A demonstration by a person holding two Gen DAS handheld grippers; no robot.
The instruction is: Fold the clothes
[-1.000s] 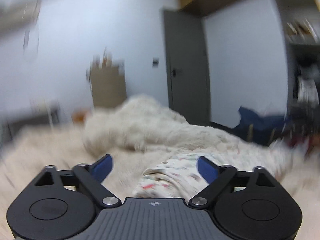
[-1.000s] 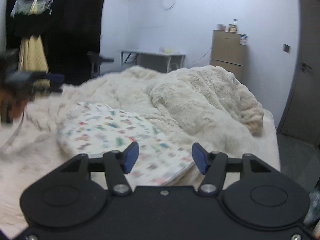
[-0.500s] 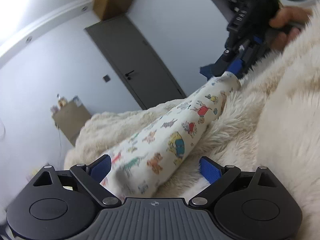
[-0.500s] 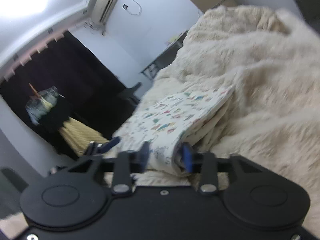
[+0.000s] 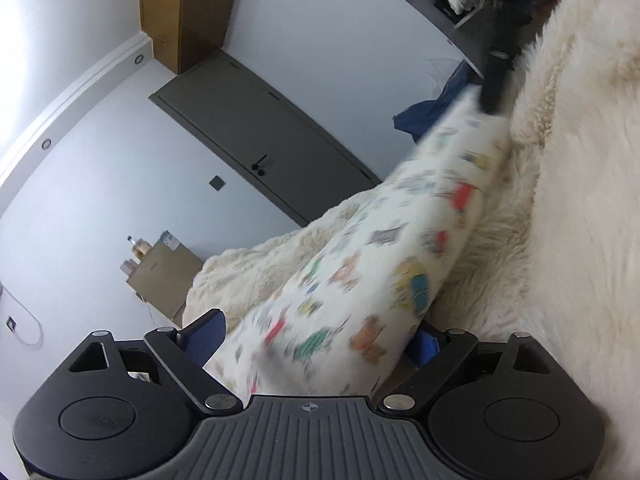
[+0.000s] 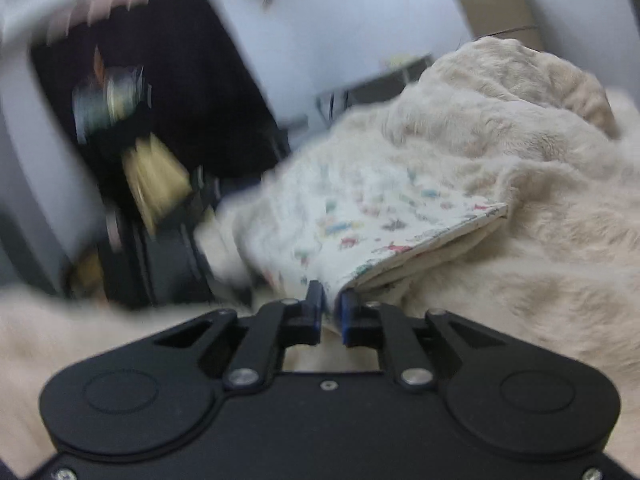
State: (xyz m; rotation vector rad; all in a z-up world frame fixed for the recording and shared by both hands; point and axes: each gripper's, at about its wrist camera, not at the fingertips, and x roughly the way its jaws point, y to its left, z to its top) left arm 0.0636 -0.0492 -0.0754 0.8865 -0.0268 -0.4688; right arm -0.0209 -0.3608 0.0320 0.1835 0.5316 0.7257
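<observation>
The right hand-held gripper (image 6: 330, 312) is now clamped on one corner of the printed garment (image 6: 372, 216); half a second ago its jaws stood only partly closed around that corner, and a second ago they were wide and clear of the cloth. The left hand-held gripper (image 5: 316, 338) has its jaws spread wide, as in both earlier views, with the garment (image 5: 360, 280) running between them; whether the blue pads bear on the fabric cannot be told, as the cloth hides the right-side pad's face. In the left wrist view the garment now stands as a raised ridge stretching away to the right hand-held gripper (image 5: 496, 92) at its far end, whereas a second ago it lay flat on the bed. Judged from this, one end is secured and being lifted or drawn, which fits either carrying a fold over or repositioning a folded piece; the views do not settle which. The garment is thin white woven cloth with a small multicoloured cartoon print, already doubled: stacked layer edges show at the squared corner beside the right jaws. It rests on a cream long-pile fleece blanket (image 6: 520, 160), soft and heaped into folds, which covers the bed. Motion blur in both views indicates quick movement.
</observation>
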